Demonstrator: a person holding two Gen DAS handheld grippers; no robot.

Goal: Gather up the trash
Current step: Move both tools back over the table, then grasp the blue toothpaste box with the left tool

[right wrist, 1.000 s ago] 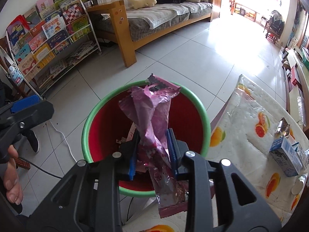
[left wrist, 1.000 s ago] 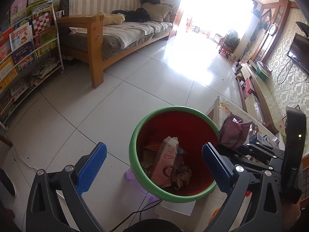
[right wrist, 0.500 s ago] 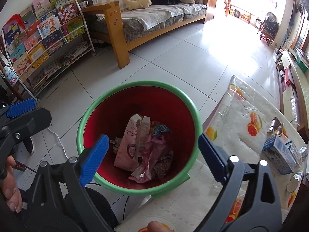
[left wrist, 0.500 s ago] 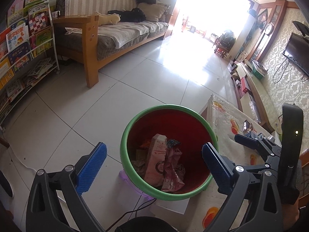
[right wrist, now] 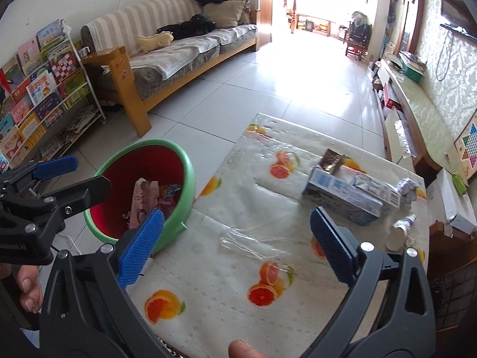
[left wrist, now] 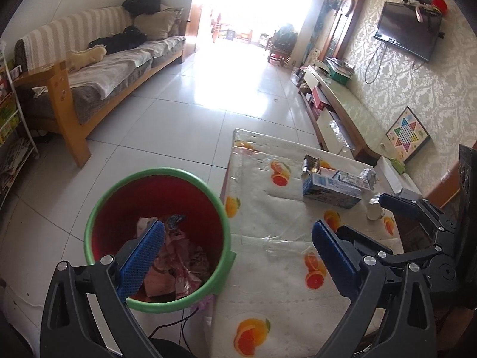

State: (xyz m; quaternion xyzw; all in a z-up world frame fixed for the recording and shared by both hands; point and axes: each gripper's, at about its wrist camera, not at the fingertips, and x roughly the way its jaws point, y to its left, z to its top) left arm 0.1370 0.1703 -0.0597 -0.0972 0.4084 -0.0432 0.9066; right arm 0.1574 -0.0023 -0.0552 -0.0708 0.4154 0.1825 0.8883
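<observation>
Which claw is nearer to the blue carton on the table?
Right. The right claw hangs over the table, just short of the blue carton. The left claw hangs farther back, at the bin.

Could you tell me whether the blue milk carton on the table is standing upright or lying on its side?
Lying on its side: the blue milk carton rests lengthwise on the fruit-print tablecloth, its long face up.

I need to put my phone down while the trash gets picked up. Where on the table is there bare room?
The table is bare along its near half, between the bin and the cartons, apart from a clear wrapper. The far right corner is crowded: cartons, a dark wrapper, crumpled foil and a small bottle.
</observation>
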